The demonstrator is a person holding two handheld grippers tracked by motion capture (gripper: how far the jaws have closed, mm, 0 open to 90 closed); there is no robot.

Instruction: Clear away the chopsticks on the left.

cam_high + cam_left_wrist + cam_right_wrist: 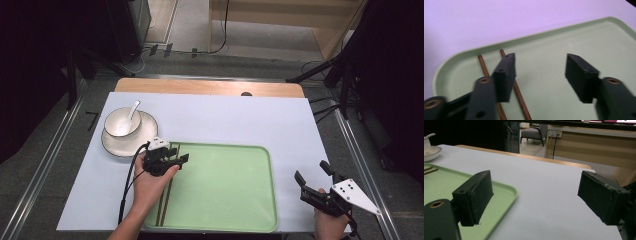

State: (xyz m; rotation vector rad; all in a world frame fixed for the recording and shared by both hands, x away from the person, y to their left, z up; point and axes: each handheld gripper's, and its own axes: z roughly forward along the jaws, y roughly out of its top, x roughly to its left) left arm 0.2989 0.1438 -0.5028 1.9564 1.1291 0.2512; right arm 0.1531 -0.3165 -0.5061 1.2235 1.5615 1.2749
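Covering most of the worktop [210, 120] is a white sheet, with a strip of bare wood showing along the far edge. The green tray [225, 190] sits on the near half of it, between the two grippers. The bowl [121, 124], white, stands on a saucer [112, 145] with a white spoon [133, 111] leaning in it, just beyond the left gripper and off the tray's far left corner.

Left gripper [181, 159]: held in the person's left hand [150, 187] above the left end of the tray. Fingers parted, nothing between the pads. In the left gripper view the two brown chopsticks [520, 96] lie flat on the tray floor, side by side, directly beneath the left-hand finger [505, 75]; no contact seen. The other finger [580, 76] hangs over bare tray.

Right gripper [312, 172]: held off the tray's right edge, over the white sheet. Fingers spread wide, empty. In the right gripper view the tray corner lies under one finger [474, 195].
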